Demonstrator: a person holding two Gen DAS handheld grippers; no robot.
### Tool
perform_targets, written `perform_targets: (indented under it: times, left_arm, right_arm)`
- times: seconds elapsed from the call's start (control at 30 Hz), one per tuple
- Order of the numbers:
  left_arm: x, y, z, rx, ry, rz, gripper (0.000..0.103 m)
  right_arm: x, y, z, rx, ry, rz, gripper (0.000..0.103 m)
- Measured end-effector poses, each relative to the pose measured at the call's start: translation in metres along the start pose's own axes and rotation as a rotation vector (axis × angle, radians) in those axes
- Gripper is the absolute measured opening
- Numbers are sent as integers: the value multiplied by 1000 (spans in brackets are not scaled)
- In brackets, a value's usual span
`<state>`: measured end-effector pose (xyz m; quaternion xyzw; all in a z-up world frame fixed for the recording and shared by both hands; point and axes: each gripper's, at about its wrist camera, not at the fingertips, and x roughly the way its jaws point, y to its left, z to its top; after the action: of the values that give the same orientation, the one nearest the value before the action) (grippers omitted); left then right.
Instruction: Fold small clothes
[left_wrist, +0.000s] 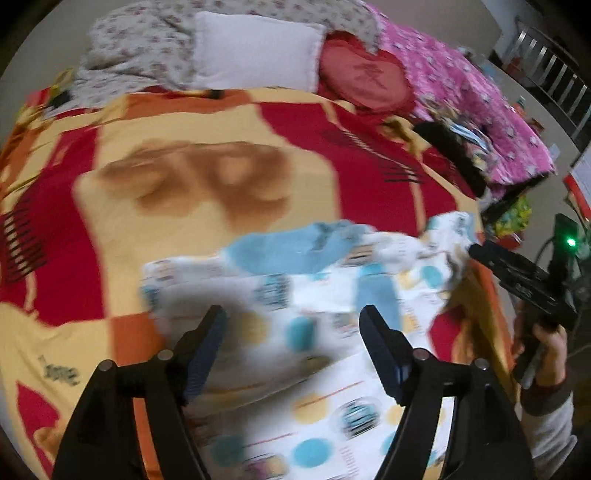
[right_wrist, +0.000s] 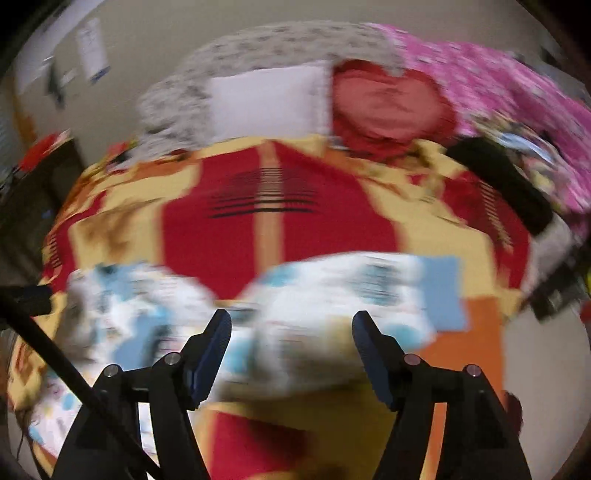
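Note:
A small white garment (left_wrist: 240, 291) printed with blue and yellow dots lies rumpled on a red, yellow and orange bedspread (left_wrist: 221, 122); its blue sleeve (left_wrist: 295, 254) is folded across the top. My left gripper (left_wrist: 293, 312) hovers open just above the garment, nothing between its fingers. In the right wrist view, which is badly blurred, the same garment (right_wrist: 332, 280) lies under my right gripper (right_wrist: 291, 315), whose fingers stand wide apart and empty. A hand (left_wrist: 550, 343) holds the right gripper (left_wrist: 480, 253) at the garment's right edge.
At the head of the bed lie a white pillow (left_wrist: 255, 55), a red heart cushion (left_wrist: 365, 81), a grey floral quilt (left_wrist: 147, 37) and a pink quilt (left_wrist: 480, 92). A black item (left_wrist: 450, 151) rests near the bed's right edge.

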<state>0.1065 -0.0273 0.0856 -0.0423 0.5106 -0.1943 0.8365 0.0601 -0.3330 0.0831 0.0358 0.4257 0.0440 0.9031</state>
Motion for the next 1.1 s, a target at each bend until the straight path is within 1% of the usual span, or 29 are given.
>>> perform_targets:
  times: [0.07, 0.17, 0.23, 0.37, 0.5, 0.57, 0.63, 0.67, 0.7, 0.73, 0.77, 0.8, 0.83, 0.87, 0.9, 0.97, 1.0, 1.1]
  left_arm:
    - [13, -19, 6, 28, 8, -2, 74]
    - [35, -42, 13, 49, 37, -33, 74]
    - [49, -52, 18, 60, 50, -37, 74]
    - [72, -61, 22, 59, 91, -37, 74]
    - [84, -60, 22, 51, 97, -20, 74]
    - [91, -59, 24, 38, 100, -12, 74]
    - [96, -59, 27, 28, 101, -6, 74]
    - [98, -60, 28, 24, 98, 0, 74]
    - [100, -60, 29, 21, 96, 5, 74]
    - [102, -60, 29, 17, 97, 13, 74]
    - [104, -60, 30, 10, 99, 19, 74]
    - [106, -60, 31, 7, 100, 21, 74]
    - [106, -60, 32, 2, 97, 21, 74]
    - [106, -59, 32, -4, 96, 19, 74]
    - [107, -58, 32, -13, 97, 14, 74]
    - [106, -55, 34, -36, 95, -5, 75]
    - [106, -53, 34, -47, 94, -15, 75]
    - [107, -48, 35, -74, 98, -35, 76]
  right_arm:
    - [0, -26, -1, 42, -2, -32, 72]
    - [5, -57, -3, 101, 17, -86, 72]
    - [9, -76, -5, 144, 17, -79, 72]
    - [24, -86, -2, 145, 42, -72, 72]
    - [33, -101, 0, 175, 25, -86, 72]
    - [40, -108, 4, 182, 34, -103, 73]
    - [53, -113, 5, 186, 54, -81, 72]
    - [55, -113, 5, 190, 56, -70, 70]
    - [57, -112, 4, 195, 56, -35, 57]
    - [57, -111, 4, 199, 52, -28, 51]
    - [55, -110, 4, 197, 43, -35, 49]
    - [51, -108, 3, 192, 29, -42, 43]
    - [46, -108, 3, 192, 12, -41, 32]
    - [39, -109, 2, 199, -11, -33, 24]
    - [29, -112, 2, 214, -38, -31, 12]
    - [13, -117, -1, 251, -81, 0, 9]
    - [2, -118, -2, 271, -110, 33, 8]
    - [-21, -111, -3, 267, -162, 64, 7]
